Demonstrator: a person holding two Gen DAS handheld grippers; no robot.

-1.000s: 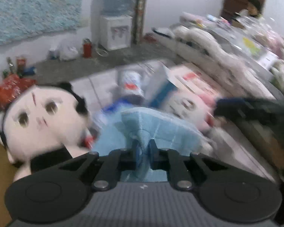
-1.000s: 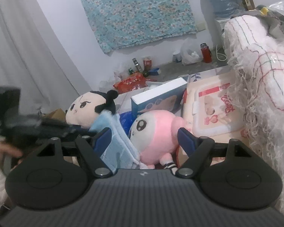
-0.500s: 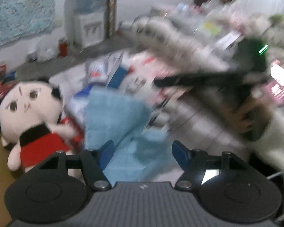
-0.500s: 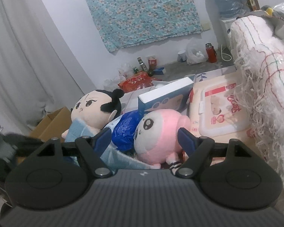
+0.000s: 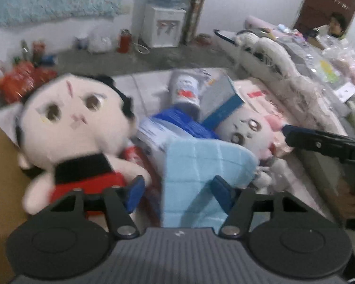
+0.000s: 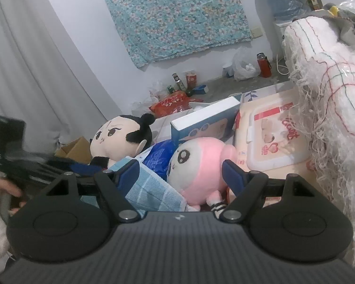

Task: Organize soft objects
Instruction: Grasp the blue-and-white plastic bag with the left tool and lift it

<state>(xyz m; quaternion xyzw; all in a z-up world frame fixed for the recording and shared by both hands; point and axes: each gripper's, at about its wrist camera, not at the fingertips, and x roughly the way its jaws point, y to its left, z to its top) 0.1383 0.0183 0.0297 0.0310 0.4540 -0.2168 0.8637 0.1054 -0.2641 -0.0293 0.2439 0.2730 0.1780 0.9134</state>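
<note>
1. Left gripper (image 5: 177,190): jaws apart and closing. The light blue towel (image 5: 201,165) lies between the blue fingers (image 5: 135,193); the right-side pad sits at the towel's edge, and the blur hides whether it touches. No firm pinch visible.
2. Right gripper (image 6: 181,172): jaws spread wide, nothing clamped. It frames the pink plush (image 6: 201,163), which lies beyond the tips, not between the pads.
3. The towel is draped in the middle of the pile, between the black-haired doll (image 5: 75,127) and the pink plush. In the right wrist view its folded edge (image 6: 151,189) runs under the right gripper's left finger.
4. The doll, in a red and black outfit, lies on the left of the pile with its head up, beside a cardboard box (image 6: 75,150).
5. A blue plastic bag (image 6: 161,158) sits behind the towel, touching both toys. A blue and white carton (image 6: 206,123) leans behind the pink plush.
6. A wet wipes pack (image 6: 272,142) lies flat right of the carton, next to the fringed white blanket (image 6: 331,90).
7. A hand (image 5: 350,203) holds the right gripper's handle at the frame edge of the left view.
</note>
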